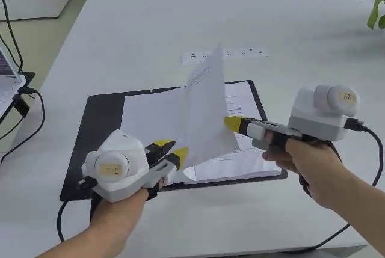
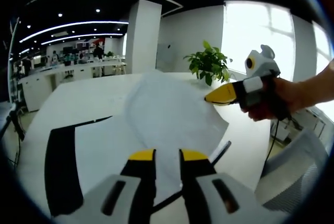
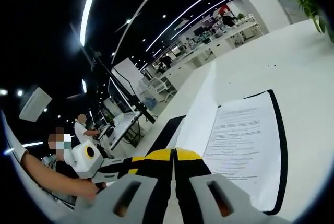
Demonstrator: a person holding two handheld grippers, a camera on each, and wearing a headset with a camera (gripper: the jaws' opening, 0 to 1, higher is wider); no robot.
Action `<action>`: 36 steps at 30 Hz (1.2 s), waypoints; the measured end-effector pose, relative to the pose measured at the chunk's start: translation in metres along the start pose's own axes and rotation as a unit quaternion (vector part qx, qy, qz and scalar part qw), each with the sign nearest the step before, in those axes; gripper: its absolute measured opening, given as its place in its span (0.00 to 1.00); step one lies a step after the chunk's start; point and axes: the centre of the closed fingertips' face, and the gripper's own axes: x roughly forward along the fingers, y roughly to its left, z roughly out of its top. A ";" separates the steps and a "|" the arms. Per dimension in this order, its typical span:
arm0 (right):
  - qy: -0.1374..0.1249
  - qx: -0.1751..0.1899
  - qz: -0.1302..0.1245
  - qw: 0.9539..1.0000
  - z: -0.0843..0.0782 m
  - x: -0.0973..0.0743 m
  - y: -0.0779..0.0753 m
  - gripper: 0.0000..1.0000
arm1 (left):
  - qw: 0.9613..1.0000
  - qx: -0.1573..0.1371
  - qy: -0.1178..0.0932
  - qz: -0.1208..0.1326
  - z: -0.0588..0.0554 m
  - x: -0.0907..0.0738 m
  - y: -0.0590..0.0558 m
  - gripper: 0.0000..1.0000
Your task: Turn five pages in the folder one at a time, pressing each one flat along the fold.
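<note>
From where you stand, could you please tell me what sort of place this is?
Probably an open-plan office: rows of desks under long ceiling light strips, a potted plant, and a large white table with a folder.

The head view looks down and forward from the near edge of the table (image 1: 150, 23) onto the open folder (image 1: 99, 119), while the left gripper view sits low at its near side facing across it and the right gripper view faces back close over it, all three sharing the lifted page (image 1: 207, 107).
</note>
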 end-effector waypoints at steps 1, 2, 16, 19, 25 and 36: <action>0.000 -0.002 0.003 1.000 0.000 0.003 0.004 0.00 | 1.000 -0.001 -0.002 0.003 0.000 -0.004 0.004 0.16; 0.000 -0.002 0.008 1.000 -0.001 0.009 0.010 0.00 | 1.000 -0.001 -0.003 0.010 0.000 -0.010 0.010 0.16; 0.034 -0.022 0.031 0.999 -0.027 0.065 0.053 0.00 | 0.998 -0.019 -0.014 0.056 -0.007 -0.063 0.062 0.17; 0.044 -0.028 0.029 0.998 -0.035 0.076 0.057 0.00 | 0.998 -0.021 -0.014 0.064 -0.010 -0.072 0.072 0.17; 0.062 -0.029 0.035 0.997 -0.047 0.097 0.064 0.00 | 0.996 -0.026 -0.012 0.080 -0.016 -0.090 0.090 0.18; 0.124 -0.057 0.020 0.990 -0.087 0.136 0.058 0.00 | 0.994 -0.041 -0.003 0.100 -0.030 -0.111 0.107 0.18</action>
